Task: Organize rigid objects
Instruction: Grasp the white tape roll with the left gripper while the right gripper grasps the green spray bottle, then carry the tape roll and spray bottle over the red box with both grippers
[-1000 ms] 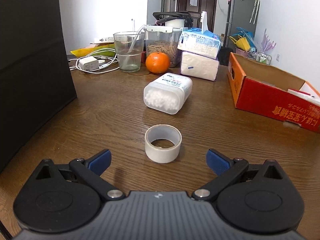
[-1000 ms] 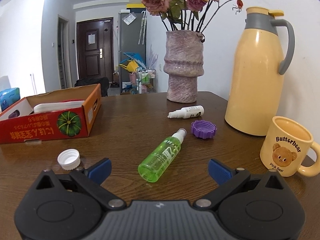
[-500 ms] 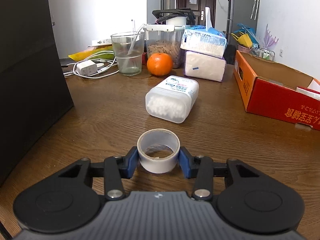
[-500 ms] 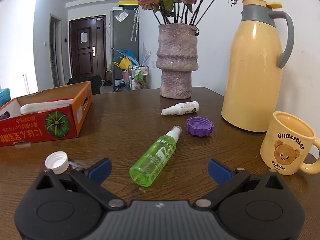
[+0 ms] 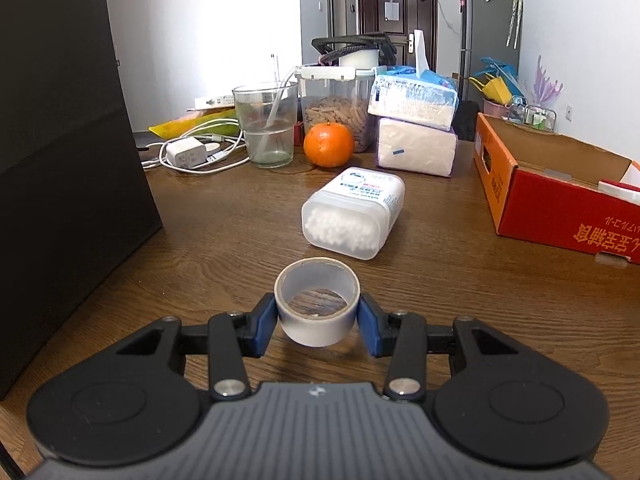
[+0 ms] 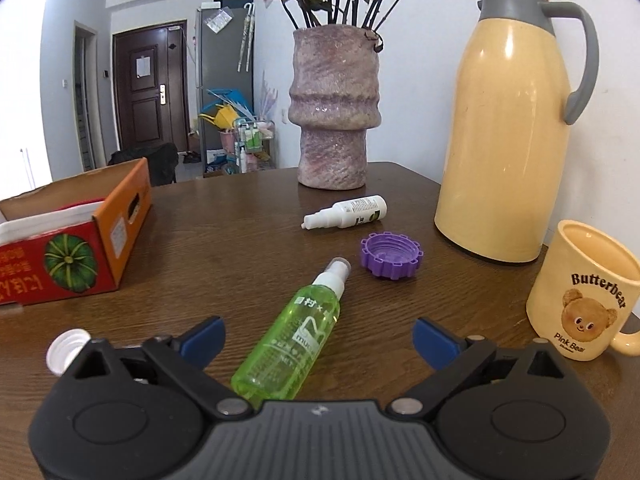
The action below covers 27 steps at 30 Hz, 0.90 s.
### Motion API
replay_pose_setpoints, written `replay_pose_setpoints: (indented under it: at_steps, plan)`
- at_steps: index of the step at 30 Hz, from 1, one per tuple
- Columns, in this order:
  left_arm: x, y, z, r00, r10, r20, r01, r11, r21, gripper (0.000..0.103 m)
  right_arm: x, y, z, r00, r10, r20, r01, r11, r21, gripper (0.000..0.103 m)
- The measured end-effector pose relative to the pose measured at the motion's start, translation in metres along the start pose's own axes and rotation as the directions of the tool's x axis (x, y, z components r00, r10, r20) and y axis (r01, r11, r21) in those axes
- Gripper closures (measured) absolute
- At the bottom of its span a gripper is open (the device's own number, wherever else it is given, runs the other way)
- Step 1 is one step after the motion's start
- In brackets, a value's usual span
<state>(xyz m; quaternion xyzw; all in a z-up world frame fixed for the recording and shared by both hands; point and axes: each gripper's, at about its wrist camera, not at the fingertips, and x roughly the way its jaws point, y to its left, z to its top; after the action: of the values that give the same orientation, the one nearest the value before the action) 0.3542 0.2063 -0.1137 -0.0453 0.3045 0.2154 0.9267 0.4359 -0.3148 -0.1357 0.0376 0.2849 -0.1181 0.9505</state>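
Left gripper: clamping tape roll, held just above counter.
Right gripper: jaws apart, been narrowing; straddling green spray bottle lying on counter, pads not touching.

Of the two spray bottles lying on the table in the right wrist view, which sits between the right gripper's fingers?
The green spray bottle, its base between the open fingers; the white spray bottle lies farther off, near the vase.
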Motion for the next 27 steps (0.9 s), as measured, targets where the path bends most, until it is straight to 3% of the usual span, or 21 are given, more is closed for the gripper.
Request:
replay_pose_setpoints:
  at_steps: [5,8,10,12,14,27]
  plan:
    - [-0.003,0.001,0.001,1.000,0.005,0.014,-0.005,1.000,-0.008,0.059,0.011,0.004,0.004,1.000,0.003,-0.029,-0.003,1.000,0.011,0.024]
    - [-0.004,0.003,0.001,1.000,0.008,0.015,-0.008,1.000,-0.017,0.059,0.019,0.007,0.005,0.998,-0.042,-0.055,0.044,0.999,0.020,0.030]
    - [-0.005,0.003,0.002,1.000,0.013,0.021,-0.012,1.000,-0.019,0.059,0.024,0.007,0.005,0.995,-0.044,-0.086,0.047,0.998,0.034,0.043]
    - [-0.006,0.003,0.002,0.999,0.017,0.029,-0.016,1.000,-0.020,0.059,0.025,0.008,0.005,0.995,-0.033,-0.093,0.038,0.998,0.046,0.066]
    - [-0.006,0.003,0.002,0.999,0.016,0.030,-0.016,1.000,-0.020,0.059,0.024,0.011,0.005,0.995,-0.038,-0.091,0.042,0.998,0.040,0.073]
    - [-0.011,0.004,0.000,0.998,0.021,0.052,-0.020,1.000,-0.019,0.059,0.010,0.007,0.002,0.999,-0.004,-0.039,0.007,0.997,0.071,0.073]
